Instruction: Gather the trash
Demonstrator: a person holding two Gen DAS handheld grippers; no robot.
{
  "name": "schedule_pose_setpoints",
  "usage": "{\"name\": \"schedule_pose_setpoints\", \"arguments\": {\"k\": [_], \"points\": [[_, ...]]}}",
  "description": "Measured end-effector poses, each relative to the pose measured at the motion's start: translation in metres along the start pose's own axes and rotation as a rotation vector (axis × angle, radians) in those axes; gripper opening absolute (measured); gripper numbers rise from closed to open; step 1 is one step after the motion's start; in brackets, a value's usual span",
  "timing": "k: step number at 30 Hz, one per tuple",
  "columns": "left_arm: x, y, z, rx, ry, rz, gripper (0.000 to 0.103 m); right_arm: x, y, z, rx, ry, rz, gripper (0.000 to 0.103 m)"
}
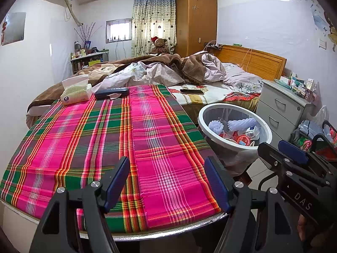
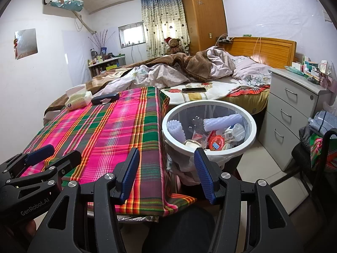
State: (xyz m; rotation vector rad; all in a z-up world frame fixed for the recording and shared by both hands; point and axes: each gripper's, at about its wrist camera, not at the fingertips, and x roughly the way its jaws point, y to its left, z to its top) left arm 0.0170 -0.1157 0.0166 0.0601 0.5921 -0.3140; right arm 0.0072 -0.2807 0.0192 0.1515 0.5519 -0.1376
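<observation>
A white round trash bin [image 2: 251,126] with a clear liner stands on the floor right of the table; it also shows in the left wrist view [image 1: 202,113]. It holds several pieces of trash: pale foam rolls [image 2: 223,120], a red-lidded cup [image 2: 215,142], wrappers. My left gripper [image 1: 167,181] is open and empty above the plaid tablecloth [image 1: 105,137] near the table's front edge. My right gripper [image 2: 166,172] is open and empty, over the table's right edge and the bin's near rim. Each gripper shows in the other's view: the right gripper [image 1: 294,158], the left gripper [image 2: 42,156].
A tissue pack [image 1: 75,91] and a dark glasses case [image 1: 111,92] lie at the table's far end. Behind is an unmade bed with a phone [image 1: 191,91]. A grey drawer unit [image 2: 294,109] stands right of the bin. A black chair with bags [image 2: 316,147] is at far right.
</observation>
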Motion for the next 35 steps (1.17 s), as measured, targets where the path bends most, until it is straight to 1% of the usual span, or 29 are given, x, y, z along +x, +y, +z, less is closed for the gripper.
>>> {"name": "schedule_pose_setpoints", "arguments": {"k": [35], "points": [[0.0008,0.0011,-0.0035,-0.004,0.009,-0.001,0.075,-0.0012,0.0007,-0.0003,0.002,0.000,0.001,0.055]]}}
